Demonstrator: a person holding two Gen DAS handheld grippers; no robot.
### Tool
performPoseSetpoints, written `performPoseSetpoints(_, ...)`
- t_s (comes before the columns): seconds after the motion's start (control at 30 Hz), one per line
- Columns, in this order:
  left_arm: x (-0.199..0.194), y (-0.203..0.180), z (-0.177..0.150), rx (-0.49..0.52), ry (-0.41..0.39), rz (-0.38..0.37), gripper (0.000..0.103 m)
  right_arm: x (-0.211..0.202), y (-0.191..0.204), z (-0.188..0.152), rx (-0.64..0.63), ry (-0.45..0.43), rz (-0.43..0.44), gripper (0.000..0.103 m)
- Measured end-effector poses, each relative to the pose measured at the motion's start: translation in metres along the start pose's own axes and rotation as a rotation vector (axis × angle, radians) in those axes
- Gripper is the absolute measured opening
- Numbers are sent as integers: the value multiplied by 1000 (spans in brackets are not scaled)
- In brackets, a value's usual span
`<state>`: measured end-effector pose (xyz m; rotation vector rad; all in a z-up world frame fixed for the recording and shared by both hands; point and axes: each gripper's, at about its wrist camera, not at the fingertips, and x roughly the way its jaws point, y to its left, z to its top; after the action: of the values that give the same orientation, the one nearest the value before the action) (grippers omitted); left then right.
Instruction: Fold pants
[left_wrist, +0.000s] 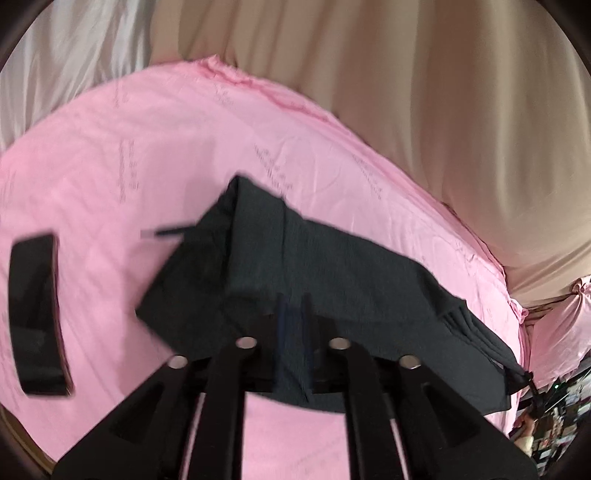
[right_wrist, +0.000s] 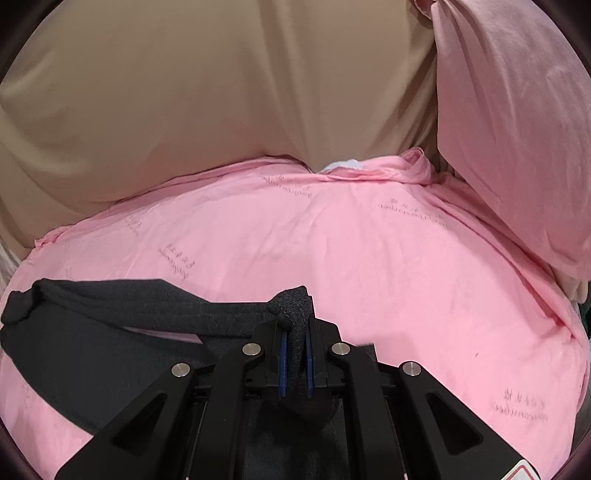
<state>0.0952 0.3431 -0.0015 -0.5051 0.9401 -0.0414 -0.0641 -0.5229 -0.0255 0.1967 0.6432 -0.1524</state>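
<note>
1. The pants (left_wrist: 317, 266), a dark charcoal garment, lay across the middle of the left wrist view on a pink bed sheet (left_wrist: 155, 147), with part of the cloth lifted off the bed toward the camera
2. The left gripper (left_wrist: 293, 332) filled the lower centre of that view, its fingers closed on a fold of the pants; the blue pads (left_wrist: 282, 325) showed as motion-blurred streaks against the cloth
3. A thin dark cord (left_wrist: 168, 232) stuck out from the left edge of the pants, pointing toward the left of the frame
4. A flat black object (left_wrist: 37, 314) lay on the sheet at the far left, apart from the pants; blur hid what it was
5. In the right wrist view the right gripper (right_wrist: 295, 350) sat at lower centre with its fingers clamped on a bunched ridge of the pants (right_wrist: 110, 347), which poked up above the fingertips; the rest of the garment spread to the lower left of the frame
6. Small grey print repeated across the sheet (right_wrist: 369, 240) in both views, script-like lines with smaller characters beside them, too small and warped to read
7. A beige drape (right_wrist: 184, 92) filled the upper part, and a pink pillow (right_wrist: 517, 129) leaned at the upper right
</note>
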Motion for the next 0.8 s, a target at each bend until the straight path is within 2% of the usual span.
performPoseSetpoints(0.03, 4, 2, -4, -23, 11, 11, 50, 1, 0, -6, 8, 7, -5, 6)
performPoseSetpoints(0.07, 10, 3, -7, -49, 13, 25, 71, 2, 0, -9, 13, 11, -8, 6)
performPoseSetpoints(0.13, 22, 4, -10, -104, 14, 62, 73, 5, 1, -11, 26, 10, -11, 6)
performPoseSetpoints(0.27, 56, 9, 4, -239, 58, -10, 73, 3, 1, -13, 51, 5, -7, 6)
performPoseSetpoints(0.3, 66, 10, 10, -268, 61, -23, 71, 4, 0, -12, 54, 6, -8, 6)
performPoseSetpoints(0.33, 72, 11, 15, -278, 62, -38, 65, 5, 0, -13, 57, 10, -10, 6)
performPoseSetpoints(0.37, 80, 11, 21, -288, 69, -72, 48, 6, -1, -13, 58, 14, -11, 6)
performPoseSetpoints(0.4, 85, 9, 27, -279, 77, -79, 26, 7, -1, -12, 57, 16, -14, 6)
performPoseSetpoints(0.43, 85, 8, 31, -265, 79, -69, 10, 8, -1, -12, 56, 16, -17, 6)
performPoseSetpoints(0.57, 42, 15, 43, -247, 12, -75, 7, 5, -1, -11, 40, 2, -18, 6)
performPoseSetpoints(0.63, 15, 26, 40, -236, -12, -39, 7, 8, -3, -12, 33, 5, -21, 8)
performPoseSetpoints(0.7, 9, 37, 34, -213, 6, 20, 7, 19, -6, -16, 42, 43, -29, 11)
performPoseSetpoints(0.8, 24, 48, 24, -210, 61, 66, 8, 23, -11, -22, 80, 76, -63, 24)
